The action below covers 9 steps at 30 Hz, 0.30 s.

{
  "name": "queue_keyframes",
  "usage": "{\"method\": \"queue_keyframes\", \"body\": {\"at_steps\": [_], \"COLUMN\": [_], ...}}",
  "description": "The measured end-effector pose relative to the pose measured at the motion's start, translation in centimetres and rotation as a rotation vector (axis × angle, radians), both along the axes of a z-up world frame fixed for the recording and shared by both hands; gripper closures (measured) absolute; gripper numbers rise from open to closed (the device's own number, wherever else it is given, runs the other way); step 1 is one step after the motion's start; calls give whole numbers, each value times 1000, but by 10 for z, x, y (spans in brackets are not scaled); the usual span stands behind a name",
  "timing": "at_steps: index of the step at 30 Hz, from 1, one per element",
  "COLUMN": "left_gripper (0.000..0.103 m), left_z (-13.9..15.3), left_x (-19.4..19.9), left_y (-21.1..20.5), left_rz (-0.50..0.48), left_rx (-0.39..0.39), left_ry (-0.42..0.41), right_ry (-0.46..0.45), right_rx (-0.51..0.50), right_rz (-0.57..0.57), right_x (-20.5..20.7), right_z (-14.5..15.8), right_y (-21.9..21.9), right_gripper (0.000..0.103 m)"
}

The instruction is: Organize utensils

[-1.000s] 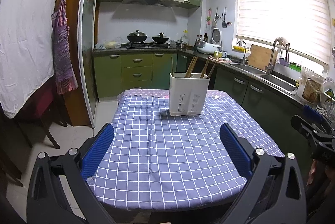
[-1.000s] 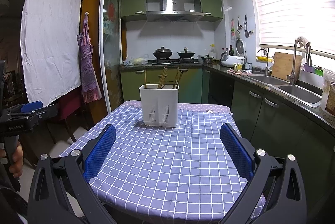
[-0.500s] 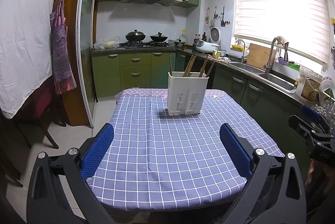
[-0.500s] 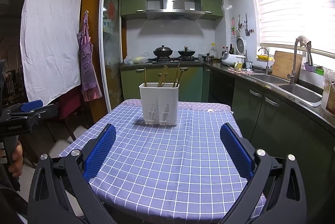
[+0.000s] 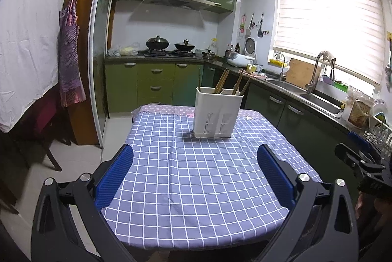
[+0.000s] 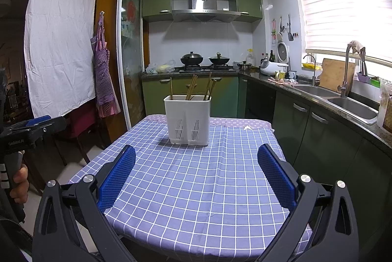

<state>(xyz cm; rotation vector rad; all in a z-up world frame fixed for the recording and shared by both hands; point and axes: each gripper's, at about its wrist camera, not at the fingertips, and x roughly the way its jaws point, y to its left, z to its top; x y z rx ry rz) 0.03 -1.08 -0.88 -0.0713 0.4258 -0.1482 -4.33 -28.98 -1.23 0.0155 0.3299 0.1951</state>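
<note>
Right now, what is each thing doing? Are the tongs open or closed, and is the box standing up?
Left tongs: open, holding nothing.
Right tongs: open, holding nothing.
White plastic slotted utensil box: standing upright on the table.
Brown wooden chopsticks: sticking up out of the box, leaning.
Purple checked tablecloth: spread flat over the table.
Two black pots: lids on, on the stove.
</note>
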Motion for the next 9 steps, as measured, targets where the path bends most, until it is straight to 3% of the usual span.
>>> {"method": "queue_keyframes", "body": {"at_steps": [9], "left_gripper": [7], "left_z": [-11], "left_x": [12], "left_y": [3], "left_rz": [36], "left_rx": [15], "left_ry": [46], "right_ry": [19], "right_rx": [5], "right_rz": [2], "right_x": [6], "right_z": [-6], "right_y": [1], "right_gripper": [5]}}
